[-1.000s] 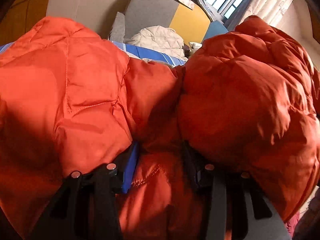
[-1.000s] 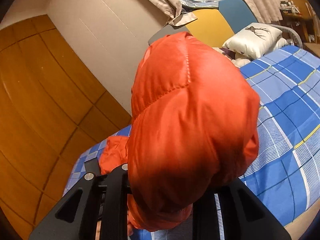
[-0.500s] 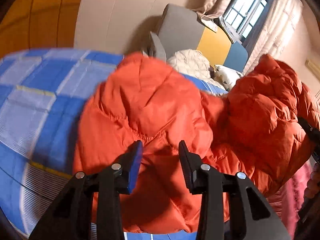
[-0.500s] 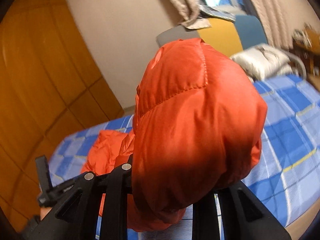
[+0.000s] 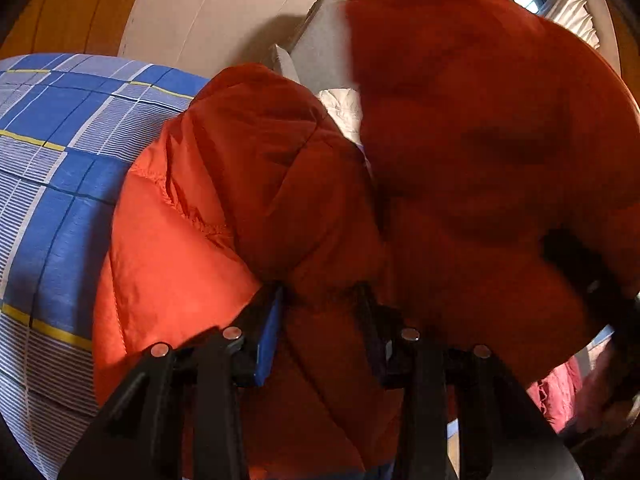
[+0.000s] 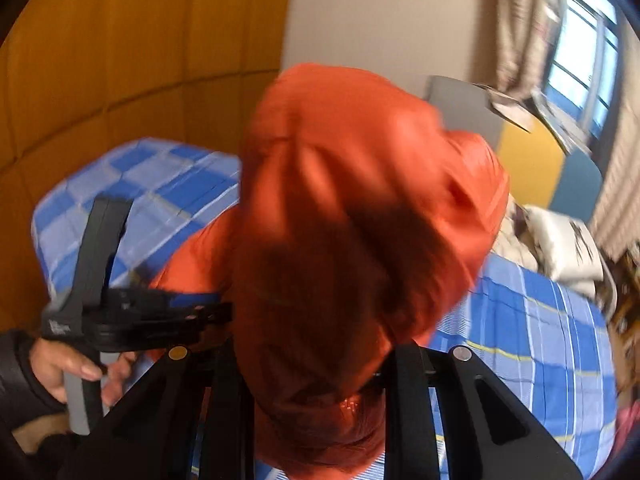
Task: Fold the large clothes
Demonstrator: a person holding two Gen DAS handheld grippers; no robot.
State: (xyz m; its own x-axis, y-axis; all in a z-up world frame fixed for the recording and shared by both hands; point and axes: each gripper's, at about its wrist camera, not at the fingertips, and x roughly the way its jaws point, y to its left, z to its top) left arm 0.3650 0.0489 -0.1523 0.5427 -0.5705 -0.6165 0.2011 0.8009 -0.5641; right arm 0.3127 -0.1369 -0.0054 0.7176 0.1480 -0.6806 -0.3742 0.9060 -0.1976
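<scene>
My left gripper (image 5: 320,312) now pinches the orange jacket (image 5: 248,184) again. My right gripper (image 6: 316,364) still clamps its puffy bundle, swung leftward. I read no writing.

A home bedroom. Ahead of both tools spreads a bed with a blue checked sheet (image 5: 60,168); beyond it, past the right tool's tips, stand a padded grey, yellow and blue headboard (image 6: 532,160), a white pillow (image 6: 564,240), a curtained window (image 6: 580,64), and wooden wardrobe panels (image 6: 120,60) off to its left.

Blue checked bedspread (image 5: 48,168), wooden wardrobe (image 6: 120,60), beige wall (image 5: 224,12), seemingly curtained window (image 6: 580,56).
</scene>
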